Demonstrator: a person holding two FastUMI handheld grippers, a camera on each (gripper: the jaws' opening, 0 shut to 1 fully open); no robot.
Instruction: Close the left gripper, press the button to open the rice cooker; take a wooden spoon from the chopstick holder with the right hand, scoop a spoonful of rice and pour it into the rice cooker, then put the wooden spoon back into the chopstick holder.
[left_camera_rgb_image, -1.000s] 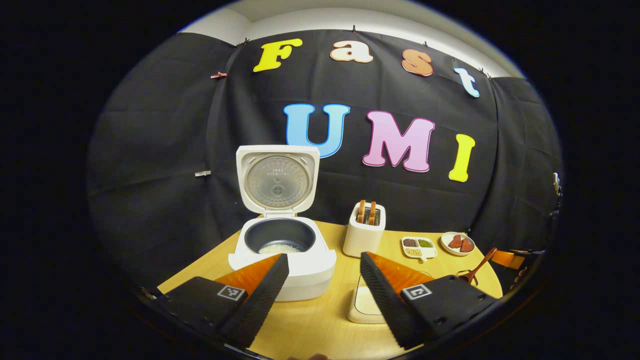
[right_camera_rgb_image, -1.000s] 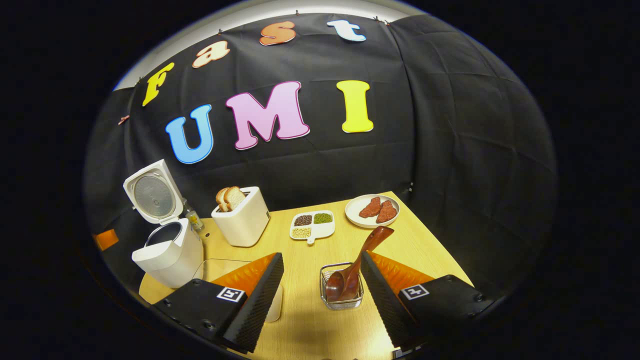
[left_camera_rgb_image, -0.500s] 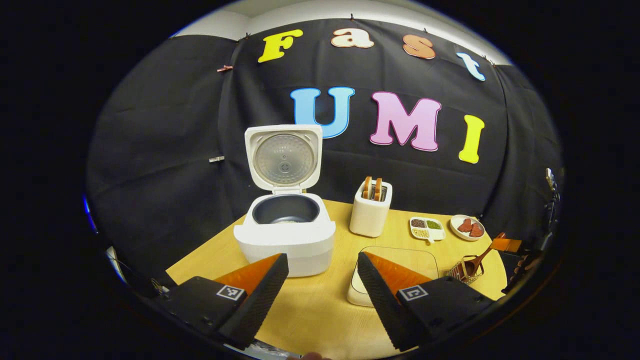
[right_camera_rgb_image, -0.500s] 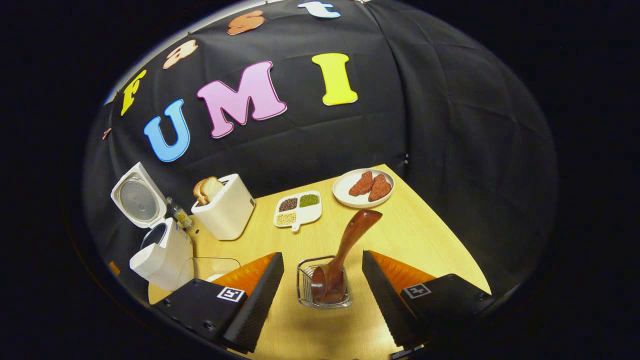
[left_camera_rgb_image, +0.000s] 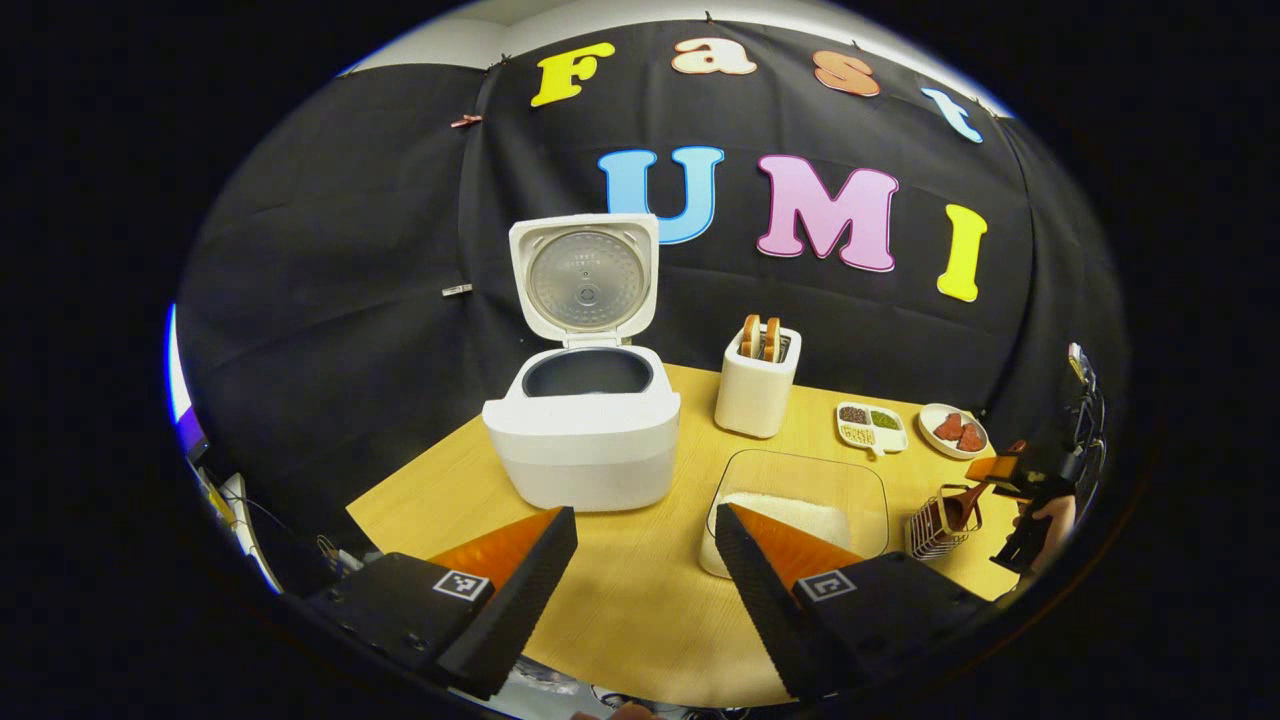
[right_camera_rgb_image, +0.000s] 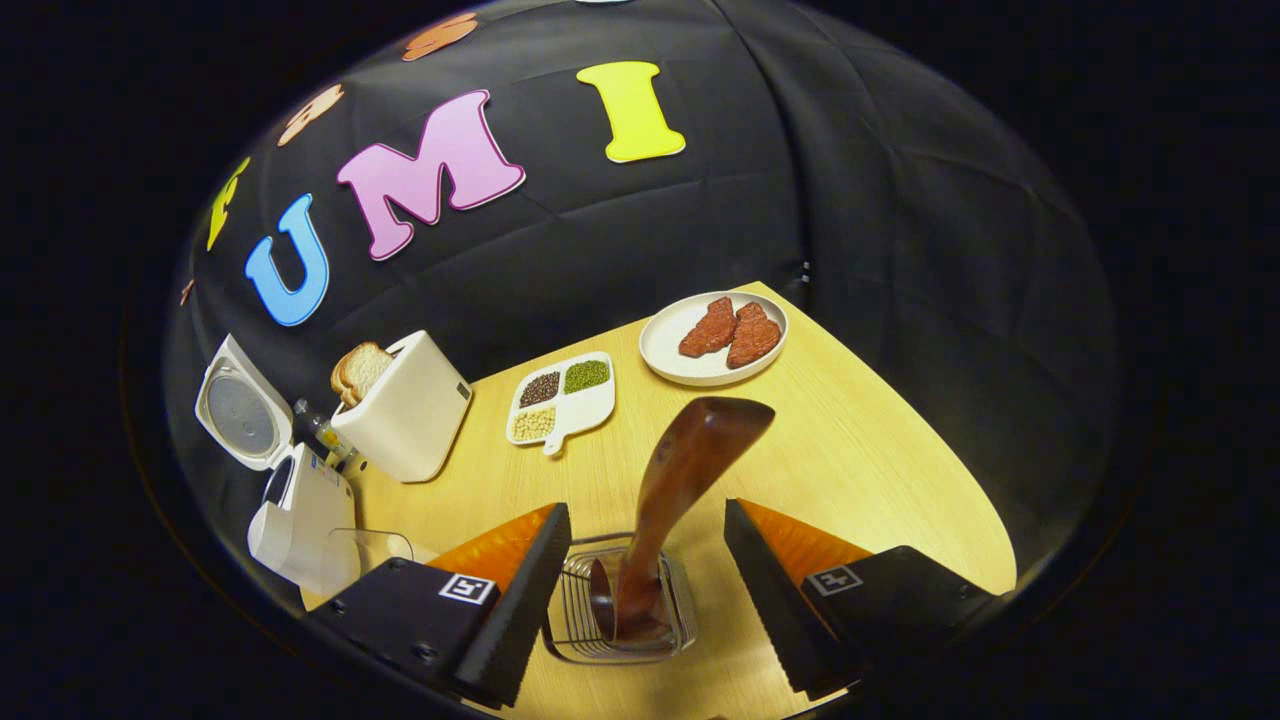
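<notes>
Since the spoon (right_camera_rgb_image: 680, 470) stands bowl-down in the wire holder (right_camera_rgb_image: 620, 640) with its handle leaning up and away, the right hand-held gripper (right_camera_rgb_image: 640, 590) sits over it with fingers spread, one on each side of the handle and not pressing it — placed, I judge, for a pinch on the stem. Just beside the holder lies the glass dish of rice (left_camera_rgb_image: 800, 510), handy for scooping. Farther left on the desk (left_camera_rgb_image: 620, 590), the cooker (left_camera_rgb_image: 585, 430) gapes with lid upright, ready for rice. Back from it, the left hand-held gripper (left_camera_rgb_image: 645, 590) hangs released — its part looks done.
</notes>
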